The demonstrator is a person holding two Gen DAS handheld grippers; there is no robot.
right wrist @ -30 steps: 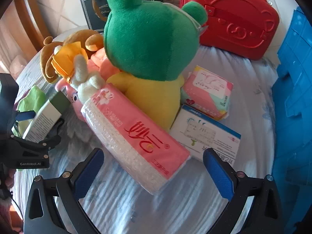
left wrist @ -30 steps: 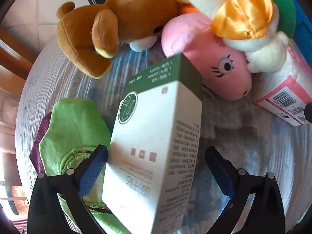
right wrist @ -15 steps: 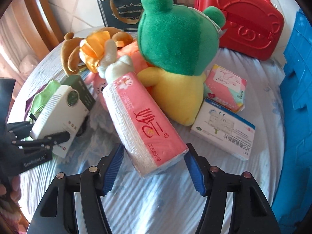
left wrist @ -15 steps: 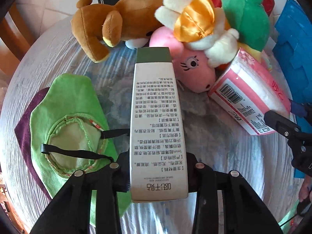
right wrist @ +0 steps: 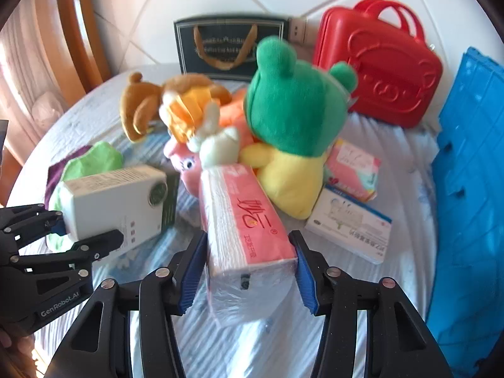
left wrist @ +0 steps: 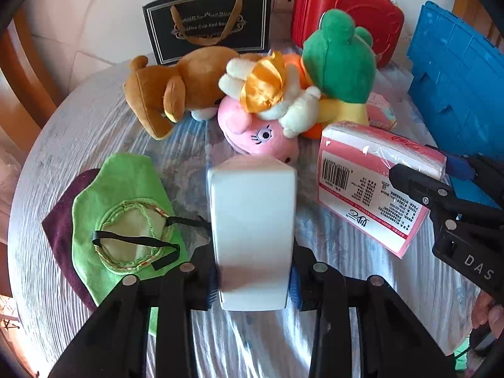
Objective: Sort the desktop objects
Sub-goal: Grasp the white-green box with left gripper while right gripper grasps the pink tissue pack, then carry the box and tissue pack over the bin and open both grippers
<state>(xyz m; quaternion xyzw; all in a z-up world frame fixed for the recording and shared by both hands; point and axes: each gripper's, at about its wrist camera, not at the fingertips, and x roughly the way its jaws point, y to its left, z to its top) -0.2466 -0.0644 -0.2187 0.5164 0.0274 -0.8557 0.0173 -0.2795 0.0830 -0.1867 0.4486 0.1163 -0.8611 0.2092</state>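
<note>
White carton [left wrist: 252, 230] with a green end sits clamped between the left tongs [left wrist: 253, 280], both blue-padded fingers pressed against its sides, held above the worktop [left wrist: 78, 132]; from the right wrist view the same carton [right wrist: 119, 201] lies roughly level with its green end pointing toward the toys; pink tissue pack [right wrist: 245, 220] is gripped by the right tongs [right wrist: 247, 271], fingers closed on its two long sides, its far end near the pink plush [left wrist: 261, 135]; in the left view the pack [left wrist: 375, 182] is tilted and appears raised off the cloth; behind them a brown plush [left wrist: 176, 88], a cream plush with an orange bow [left wrist: 267, 91] and a green-headed plush [left wrist: 340, 60] lie heaped together; a green hat [left wrist: 126, 217] lies flat at the left; a red case [right wrist: 381, 66] and a blue crate [right wrist: 469, 189] stand at the far right.
</note>
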